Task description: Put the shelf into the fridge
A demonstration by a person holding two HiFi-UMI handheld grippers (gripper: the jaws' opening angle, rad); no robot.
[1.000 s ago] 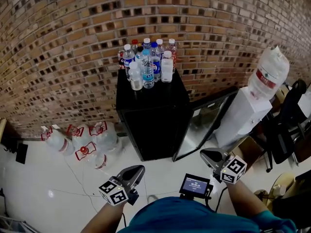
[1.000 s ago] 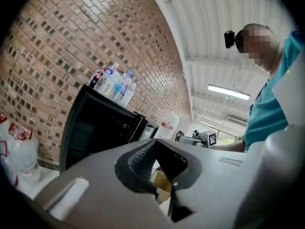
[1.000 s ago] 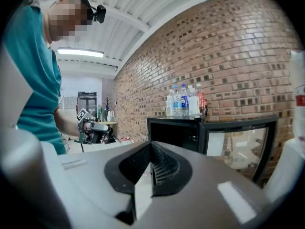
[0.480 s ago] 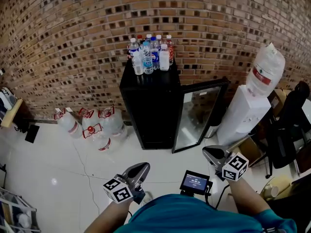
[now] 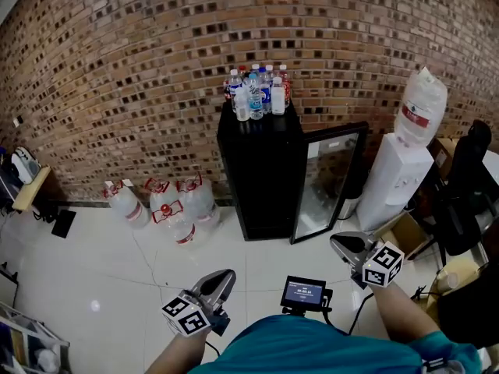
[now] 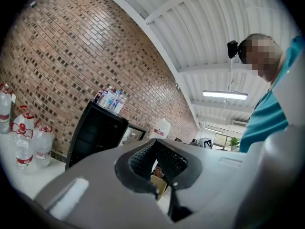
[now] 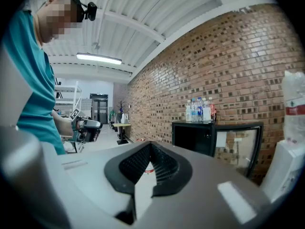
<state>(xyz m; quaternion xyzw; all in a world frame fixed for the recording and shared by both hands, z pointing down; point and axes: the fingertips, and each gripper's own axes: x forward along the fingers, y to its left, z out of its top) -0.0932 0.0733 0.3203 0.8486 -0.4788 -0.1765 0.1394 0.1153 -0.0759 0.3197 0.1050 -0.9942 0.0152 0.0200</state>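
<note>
The black fridge stands against the brick wall with its glass door swung open to the right. I see no shelf in any view. My left gripper is low in the head view, close to my body, shut and holding nothing. My right gripper is at the lower right, also shut and holding nothing. Both are far short of the fridge. In the left gripper view the pads meet at the tip of the left gripper, with the fridge beyond. The right gripper points along the wall past the fridge.
Several drink bottles stand on the fridge top. Large water jugs lie on the white floor to its left. A white water dispenser, a cardboard box and a dark chair crowd the right. A small screen hangs at my waist.
The fridge now looks smaller and farther away and sits more to the right, with more floor showing on the left. Both grippers stayed shut and close to my body.
</note>
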